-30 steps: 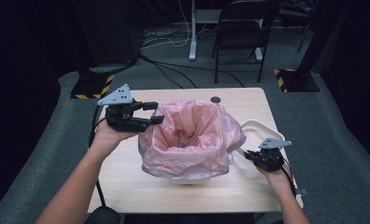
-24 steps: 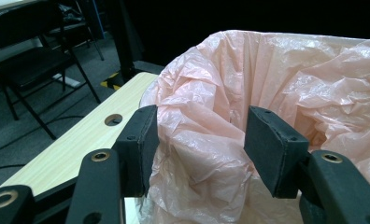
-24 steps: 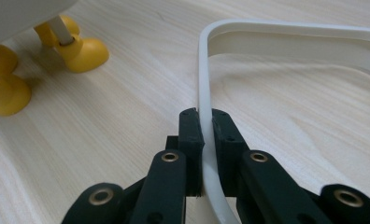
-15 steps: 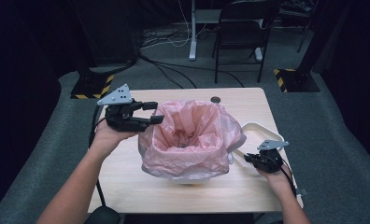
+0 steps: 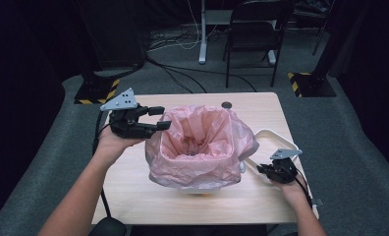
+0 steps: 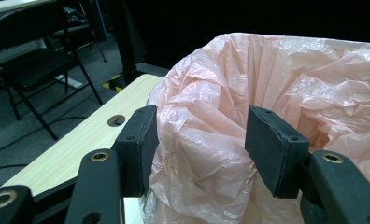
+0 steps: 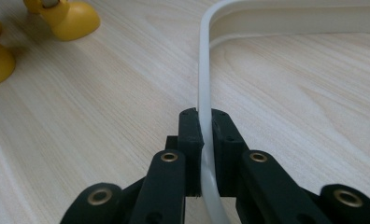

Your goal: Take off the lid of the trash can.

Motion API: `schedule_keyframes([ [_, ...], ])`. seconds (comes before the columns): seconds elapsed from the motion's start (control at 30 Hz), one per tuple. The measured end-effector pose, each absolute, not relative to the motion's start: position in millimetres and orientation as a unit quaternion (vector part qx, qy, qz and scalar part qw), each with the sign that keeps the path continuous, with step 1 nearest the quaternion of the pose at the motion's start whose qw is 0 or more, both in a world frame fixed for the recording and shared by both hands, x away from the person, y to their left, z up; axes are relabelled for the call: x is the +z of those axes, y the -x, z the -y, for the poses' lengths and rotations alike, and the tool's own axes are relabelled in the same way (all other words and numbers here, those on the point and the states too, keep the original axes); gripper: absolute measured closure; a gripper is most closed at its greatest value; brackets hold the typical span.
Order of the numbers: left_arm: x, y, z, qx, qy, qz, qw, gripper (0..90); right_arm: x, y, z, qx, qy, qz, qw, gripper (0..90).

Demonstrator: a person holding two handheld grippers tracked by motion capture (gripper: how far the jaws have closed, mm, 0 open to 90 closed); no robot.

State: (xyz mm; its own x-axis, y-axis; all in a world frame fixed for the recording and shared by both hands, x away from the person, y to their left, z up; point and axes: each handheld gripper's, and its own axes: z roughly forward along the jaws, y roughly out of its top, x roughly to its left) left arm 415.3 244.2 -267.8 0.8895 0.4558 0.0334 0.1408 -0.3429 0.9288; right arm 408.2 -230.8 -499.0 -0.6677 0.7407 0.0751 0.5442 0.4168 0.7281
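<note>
Right gripper is clenched on the thin rim of the white tray, its two black jaws pinching the plastic edge from either side, apparently to keep the tray steady or get ready to drag it. Left gripper stands wide apart, its pads bracketing a bulge of the pink plastic bag without pressing it (the film sits loose between them), probably lining up for a pinch on the liner's folded-over edge. From the high view, the bag lines a bin in the middle of the wooden table, with the tray just beside it on the right. Yellow domed pieces rest on the tabletop near the tray's corner.
</note>
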Motion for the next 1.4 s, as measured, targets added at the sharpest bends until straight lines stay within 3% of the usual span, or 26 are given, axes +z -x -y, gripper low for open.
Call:
schedule_keyframes([
  [0.17,-268,-415,-245,0.146,-0.806,-0.185,0.543,43.5,-498,-407,229,0.378,-0.39,-0.83,0.13,70.8],
  [0.33,-268,-415,-245,0.148,-0.806,-0.184,0.543,43.4,-496,-406,227,0.38,-0.391,-0.828,0.136,66.7],
  [1.0,-266,-416,-246,0.147,-0.806,-0.187,0.543,43.4,-483,-399,223,0.393,-0.384,-0.821,0.157,59.5],
  [1.4,-264,-417,-249,0.151,-0.804,-0.19,0.542,43.4,-458,-397,222,0.406,-0.374,-0.818,0.161,55.2],
])
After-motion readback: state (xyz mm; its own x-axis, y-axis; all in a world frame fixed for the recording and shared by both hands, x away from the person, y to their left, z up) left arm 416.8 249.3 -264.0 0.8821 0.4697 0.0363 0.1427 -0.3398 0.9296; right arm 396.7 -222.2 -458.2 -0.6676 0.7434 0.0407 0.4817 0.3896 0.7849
